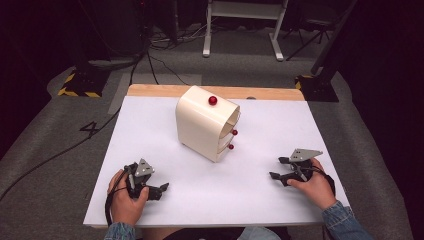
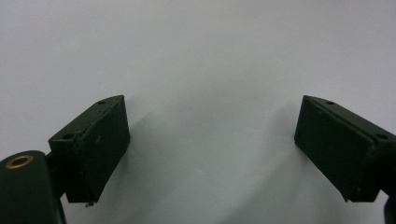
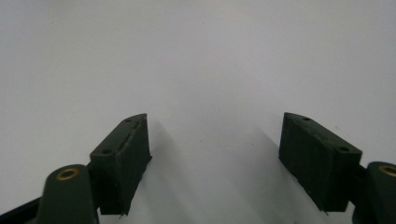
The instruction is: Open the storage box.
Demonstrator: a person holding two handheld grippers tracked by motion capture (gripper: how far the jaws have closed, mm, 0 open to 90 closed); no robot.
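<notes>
A cream cabinet (image 1: 202, 125) with a rounded top stands near the middle of the white table (image 1: 150, 125). One red knob (image 1: 213, 100) sits on its top and two more red knobs (image 1: 234, 132) stick out of its drawer fronts on the right side. My left gripper (image 1: 162, 189) rests on the table at the front left, held by a hand, its jaws wide apart over bare white surface (image 2: 210, 140). At the front right, my right gripper (image 1: 278, 168) lies on the table in the other hand, jaws also spread with nothing between them (image 3: 215, 149).
The table's far edge is a wooden strip (image 1: 150, 90). Beyond it lie grey carpet, cables and the white legs of a stand (image 1: 206, 50). Yellow-black hazard tape (image 1: 75, 92) marks the floor at the left.
</notes>
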